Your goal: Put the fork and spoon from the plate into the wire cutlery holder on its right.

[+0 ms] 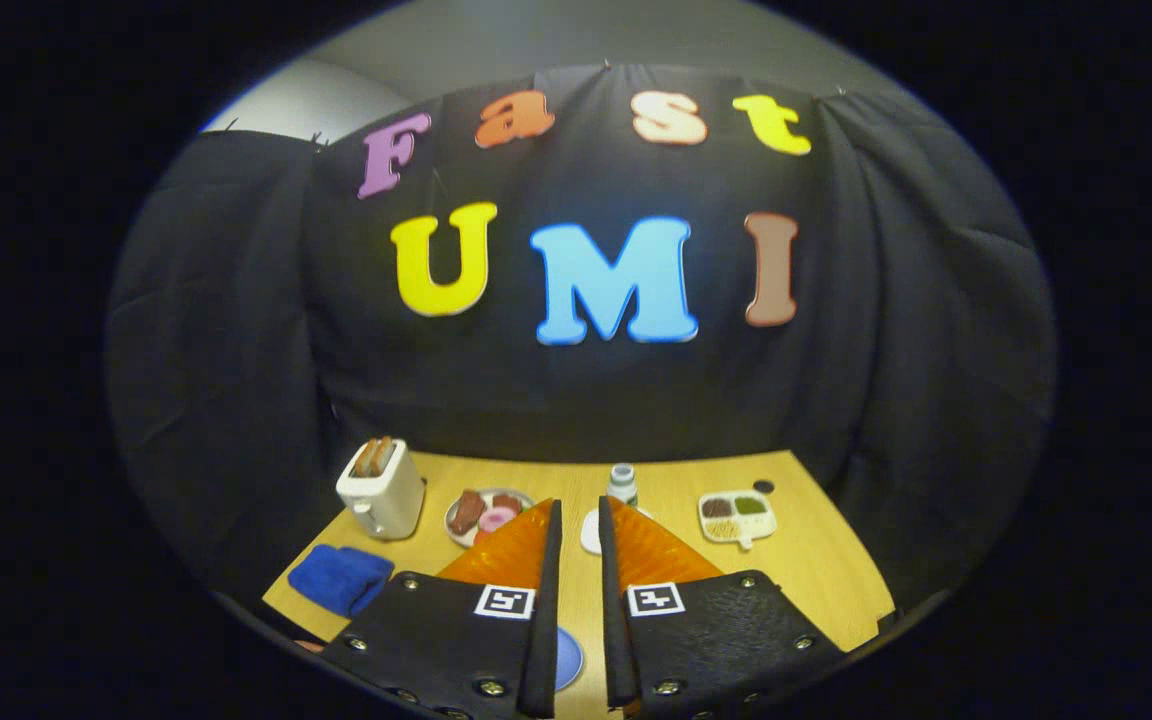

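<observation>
One wooden table [816, 560] carries everything here. Counted across it: one white toaster [382, 489] near the far left corner with two brown slices standing in its slots; one folded blue cloth [339, 578] by the left edge, nearer than the toaster; one plate of toy food [481, 513] just right of the toaster, holding brown pieces and a pink ring; one small white bottle [622, 483] toward the far edge, about midway along it; one white divided tray [737, 516] toward the far right, with four compartments of coloured fillings; and one small dark round thing [763, 486] just behind that tray (too small to identify).

A blue plate [568, 658] shows as a sliver close under the left finger, near the table's front edge; most of it is hidden, and I cannot tell where the fork and spoon or the wire holder lie.

The gripper [577, 515] hangs above the table with its two fingers parted by a narrow gap, bare tabletop visible between them. They hold nothing and touch nothing.
</observation>
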{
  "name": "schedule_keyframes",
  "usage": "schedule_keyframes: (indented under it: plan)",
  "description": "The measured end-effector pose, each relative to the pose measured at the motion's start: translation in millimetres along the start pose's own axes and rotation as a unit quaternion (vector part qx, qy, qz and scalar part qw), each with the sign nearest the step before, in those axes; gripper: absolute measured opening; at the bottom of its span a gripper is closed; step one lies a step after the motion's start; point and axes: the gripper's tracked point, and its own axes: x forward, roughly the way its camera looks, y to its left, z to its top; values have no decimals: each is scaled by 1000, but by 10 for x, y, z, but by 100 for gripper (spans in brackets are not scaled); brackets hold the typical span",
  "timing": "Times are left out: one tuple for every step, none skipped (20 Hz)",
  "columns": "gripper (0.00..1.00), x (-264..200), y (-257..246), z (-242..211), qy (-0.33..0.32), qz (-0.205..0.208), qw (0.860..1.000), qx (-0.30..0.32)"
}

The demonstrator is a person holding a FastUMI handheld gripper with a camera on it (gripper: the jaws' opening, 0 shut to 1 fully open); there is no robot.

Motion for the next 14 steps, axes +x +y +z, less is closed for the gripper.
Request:
schedule_keyframes:
  plan:
    - [20, -119, 73, 118, -36, -12, 999, -12]
    - [36, -216, 157, 171, -62, -19, 997, -31]
    - [53, -271, 270, 175, -76, -21, 995, -55]
    - [70, -313, 393, 139, -88, -20, 993, -76]
    - [84, -346, 515, 100, -94, -19, 990, -102]
    - [97, -381, 545, 94, -102, -33, 987, -123]
    - [99, -410, 594, 113, -112, -53, 985, -124]
    - [97, -391, 634, 83, -120, -72, 984, -105]
    - [97, -422, 706, 27, -128, -80, 985, -86]
    - [97, -420, 794, -45, -135, -79, 985, -77]
    - [97, -418, 860, -129, -138, -80, 985, -59]
    - [96, -419, 914, -244, -134, -80, 987, -38]
    - [96, -419, 1001, -350, -129, -72, 989, -28]
    - [96, -420, 1058, -415, -123, -63, 990, -28]
